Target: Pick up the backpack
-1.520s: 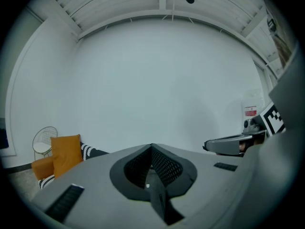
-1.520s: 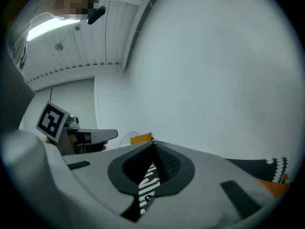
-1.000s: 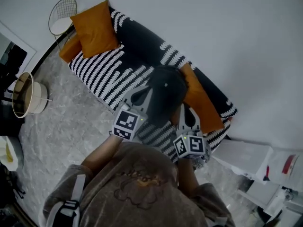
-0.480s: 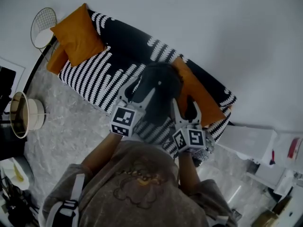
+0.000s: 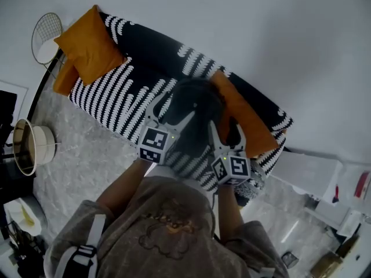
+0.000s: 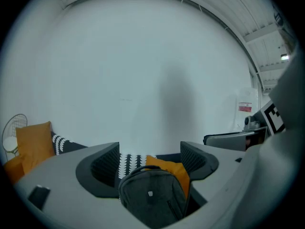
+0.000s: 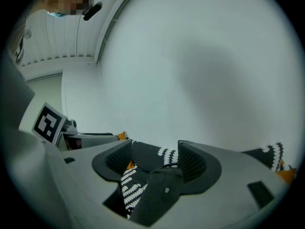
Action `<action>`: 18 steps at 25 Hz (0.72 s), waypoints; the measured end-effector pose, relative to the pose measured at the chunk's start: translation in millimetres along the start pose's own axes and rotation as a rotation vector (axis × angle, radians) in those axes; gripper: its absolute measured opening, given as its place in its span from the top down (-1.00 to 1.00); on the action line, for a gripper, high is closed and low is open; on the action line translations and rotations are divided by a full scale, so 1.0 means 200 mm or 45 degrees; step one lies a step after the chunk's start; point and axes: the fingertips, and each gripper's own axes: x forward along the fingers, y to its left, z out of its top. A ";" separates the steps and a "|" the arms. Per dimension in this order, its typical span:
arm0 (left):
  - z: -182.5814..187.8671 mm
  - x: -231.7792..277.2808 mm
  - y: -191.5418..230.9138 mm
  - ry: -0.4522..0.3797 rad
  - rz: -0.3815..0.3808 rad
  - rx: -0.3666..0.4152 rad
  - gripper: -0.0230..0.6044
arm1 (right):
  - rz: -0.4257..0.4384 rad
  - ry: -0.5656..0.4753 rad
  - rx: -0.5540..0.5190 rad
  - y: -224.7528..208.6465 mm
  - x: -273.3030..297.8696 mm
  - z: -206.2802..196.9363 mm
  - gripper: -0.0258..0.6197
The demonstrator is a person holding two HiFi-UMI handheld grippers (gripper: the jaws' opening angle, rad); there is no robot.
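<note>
– On the sofa (image 5: 133,77), toward its right end, the dark grey backpack (image 5: 194,106) stands upright on the seat and leans against an orange cushion (image 5: 243,117). Have the grippers got it?

– Not yet. The left gripper (image 5: 169,112) and the right gripper (image 5: 227,133) have both just been opening their jaws, which stand wide and released. In the left gripper view the backpack's top sits between the jaws with both pads clear of it. In the right gripper view its edge lies between the jaws, close to one pad, but I judge there is no squeeze.

– How should the grasp go, then?

– I'd bring each gripper further over the sofa seat, so the pads pass well beyond the fabric's edge before closing. The cloth is soft, and a shallow pinch would likely slide off. The carry loop (image 6: 135,170) at the top looks the firmest hold for one gripper.

– And the other?

– A deep bite on the opposite shoulder of the bag. Close both together, then lift straight up off the sofa, so the cushion isn't dragged along.
</note>
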 end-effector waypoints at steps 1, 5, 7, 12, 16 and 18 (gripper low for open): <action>-0.04 0.04 0.01 0.020 -0.003 -0.004 -0.34 | -0.010 0.016 0.001 -0.03 0.02 -0.03 0.02; -0.22 0.17 0.08 0.101 0.001 -0.028 -0.34 | -0.046 0.085 0.014 -0.14 0.13 -0.21 0.02; -0.33 0.24 0.12 0.134 0.002 -0.027 -0.34 | -0.068 0.118 0.019 -0.21 0.19 -0.32 0.02; -0.69 0.40 0.17 0.252 -0.019 -0.030 -0.34 | -0.090 0.210 0.024 -0.37 0.31 -0.66 0.01; -1.02 0.53 0.22 0.325 -0.020 -0.048 -0.34 | -0.128 0.297 0.029 -0.51 0.37 -0.98 -0.02; -1.17 0.57 0.23 0.361 -0.019 -0.055 -0.34 | -0.153 0.324 0.030 -0.57 0.38 -1.12 -0.04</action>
